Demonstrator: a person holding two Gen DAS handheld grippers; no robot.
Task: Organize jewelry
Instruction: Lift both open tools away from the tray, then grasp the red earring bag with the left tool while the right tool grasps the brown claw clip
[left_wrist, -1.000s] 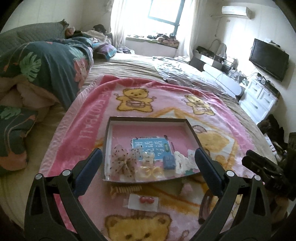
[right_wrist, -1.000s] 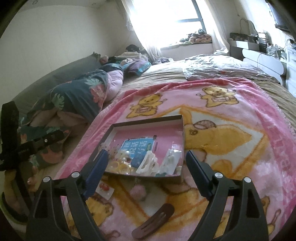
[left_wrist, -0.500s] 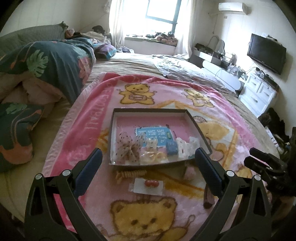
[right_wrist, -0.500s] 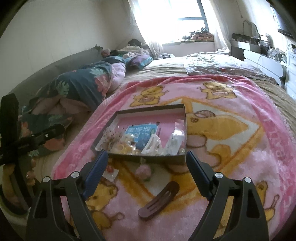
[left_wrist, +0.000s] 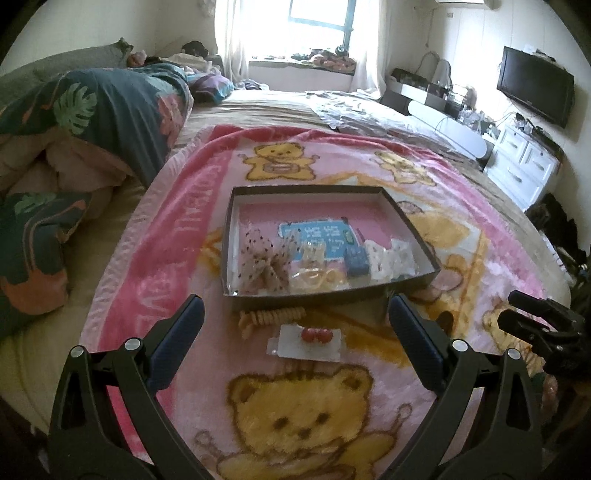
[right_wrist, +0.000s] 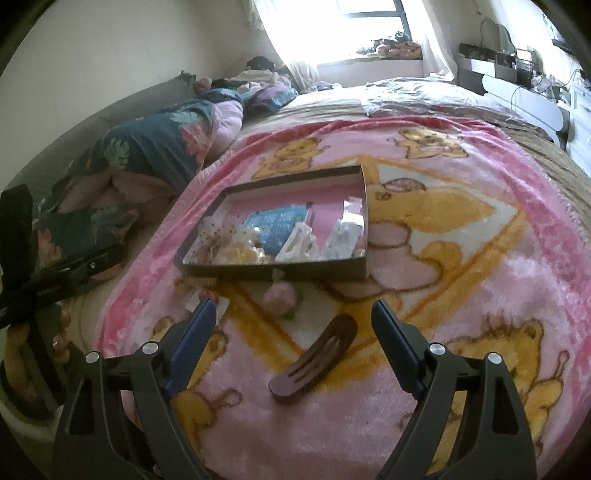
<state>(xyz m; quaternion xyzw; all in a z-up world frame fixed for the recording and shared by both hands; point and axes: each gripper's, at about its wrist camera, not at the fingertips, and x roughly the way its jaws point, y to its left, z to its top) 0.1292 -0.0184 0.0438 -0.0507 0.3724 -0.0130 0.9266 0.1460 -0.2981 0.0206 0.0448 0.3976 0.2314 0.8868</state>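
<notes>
Both tongs stand wide open with nothing between their blue pads: the left tongs (left_wrist: 295, 325) hover over a small card, the right tongs (right_wrist: 293, 323) over a hair clip, and neither touches anything.

One shallow dark box (left_wrist: 406, 221) lies on the pink teddy-bear blanket (left_wrist: 166, 240) spread over the bed (left_wrist: 258, 107). Its floor is pink, with one blue printed card (left_wrist: 321, 232) lying flat near the middle. Along the box's near wall sits a row of pieces: one sheer bow with dark dots (left_wrist: 264, 260) at the left, a clear packet of yellowish rings (left_wrist: 317, 277), one small blue block (left_wrist: 356, 264), and at the right white lacy pieces (left_wrist: 391, 258); how many of those there are is hard to tell through the glare.

Four pieces lie loose on the blanket in front of the box. One pale yellow spiral hair tie (left_wrist: 269, 317) lies just beside the near wall. One white card with two red beads (left_wrist: 314, 338), side by side, lies just in front of the tie. One fluffy pink ball (right_wrist: 280, 297) rests close to the near wall, farther right. One long brown hair clip (right_wrist: 314, 363), slotted down its middle, lies at a slant in front of the ball, well apart from the box.

Two rumpled flowered quilts (left_wrist: 110, 107) are bunched along the bed's left side.
</notes>
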